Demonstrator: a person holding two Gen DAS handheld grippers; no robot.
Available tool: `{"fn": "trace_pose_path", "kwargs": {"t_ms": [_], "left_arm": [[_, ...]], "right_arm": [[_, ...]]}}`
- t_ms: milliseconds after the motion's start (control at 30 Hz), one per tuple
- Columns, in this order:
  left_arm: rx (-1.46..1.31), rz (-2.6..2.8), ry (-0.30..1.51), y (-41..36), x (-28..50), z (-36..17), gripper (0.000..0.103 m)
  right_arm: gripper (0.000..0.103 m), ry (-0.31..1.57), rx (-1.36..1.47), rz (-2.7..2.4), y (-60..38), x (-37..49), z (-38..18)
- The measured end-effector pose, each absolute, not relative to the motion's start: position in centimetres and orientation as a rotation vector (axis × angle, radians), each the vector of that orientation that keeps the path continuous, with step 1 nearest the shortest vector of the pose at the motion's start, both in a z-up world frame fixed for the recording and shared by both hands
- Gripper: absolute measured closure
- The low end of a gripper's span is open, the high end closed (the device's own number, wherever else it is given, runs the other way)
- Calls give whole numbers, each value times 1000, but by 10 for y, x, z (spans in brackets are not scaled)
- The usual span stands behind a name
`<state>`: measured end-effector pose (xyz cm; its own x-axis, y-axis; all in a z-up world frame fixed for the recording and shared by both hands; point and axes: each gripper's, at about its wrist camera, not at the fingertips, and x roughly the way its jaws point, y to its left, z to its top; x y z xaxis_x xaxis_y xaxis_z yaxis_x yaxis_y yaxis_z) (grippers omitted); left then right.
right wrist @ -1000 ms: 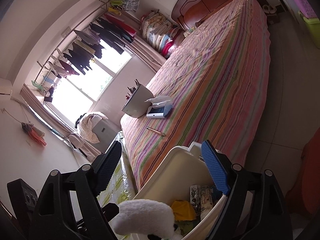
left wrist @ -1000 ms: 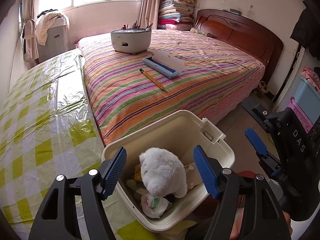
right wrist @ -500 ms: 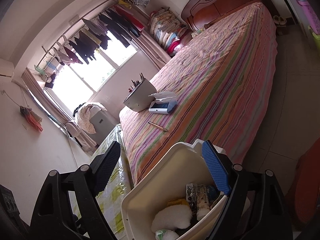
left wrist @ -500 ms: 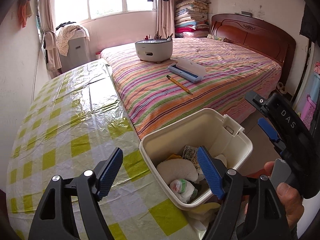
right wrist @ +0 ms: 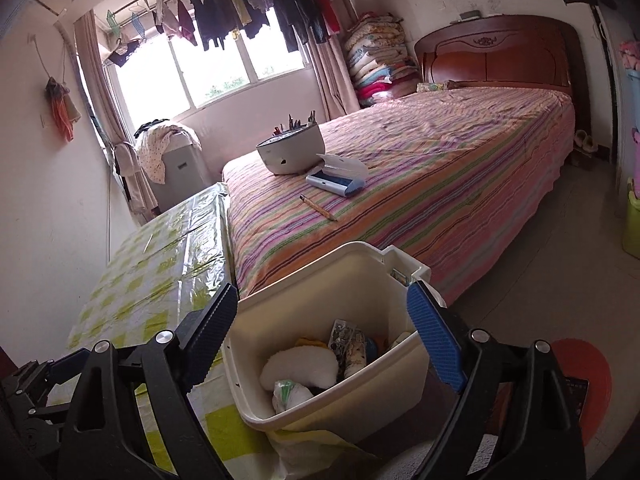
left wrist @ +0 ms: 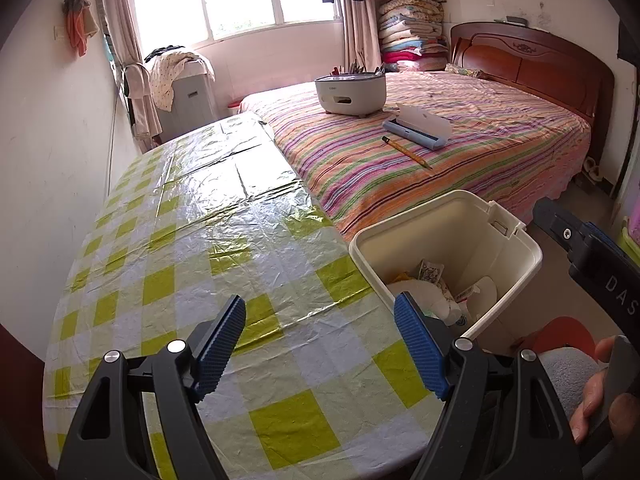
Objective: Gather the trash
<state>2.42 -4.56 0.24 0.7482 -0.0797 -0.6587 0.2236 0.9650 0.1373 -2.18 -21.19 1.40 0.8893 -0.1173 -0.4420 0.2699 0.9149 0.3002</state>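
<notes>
Both your left gripper (left wrist: 320, 344) and right gripper (right wrist: 322, 330) hang spread, empty (right jaws just widened); sweep toward the pencil (left wrist: 406, 152) on the bed (left wrist: 500, 136) at twelve o'clock beyond the bin (right wrist: 280, 280), if it counts as trash.

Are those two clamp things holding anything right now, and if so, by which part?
Nothing is held. The left tool is open over the checked tablecloth, and the right tool stands open above the bin, its pads touching nothing.

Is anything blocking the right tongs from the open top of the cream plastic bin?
Nothing visible. The right tongs are open and empty, right over the cream plastic bin, whose mouth is uncovered; trash including a white fluffy wad lies inside.
</notes>
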Motion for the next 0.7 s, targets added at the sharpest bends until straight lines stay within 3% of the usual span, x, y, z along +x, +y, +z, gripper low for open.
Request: {"fn": "trace_pose_path", "kwargs": {"t_ms": [700], "left_arm": [[172,-316,576,-5,24,64,28]], "right_arm": [[15,448,180,-358,-138,-74,69]]}}
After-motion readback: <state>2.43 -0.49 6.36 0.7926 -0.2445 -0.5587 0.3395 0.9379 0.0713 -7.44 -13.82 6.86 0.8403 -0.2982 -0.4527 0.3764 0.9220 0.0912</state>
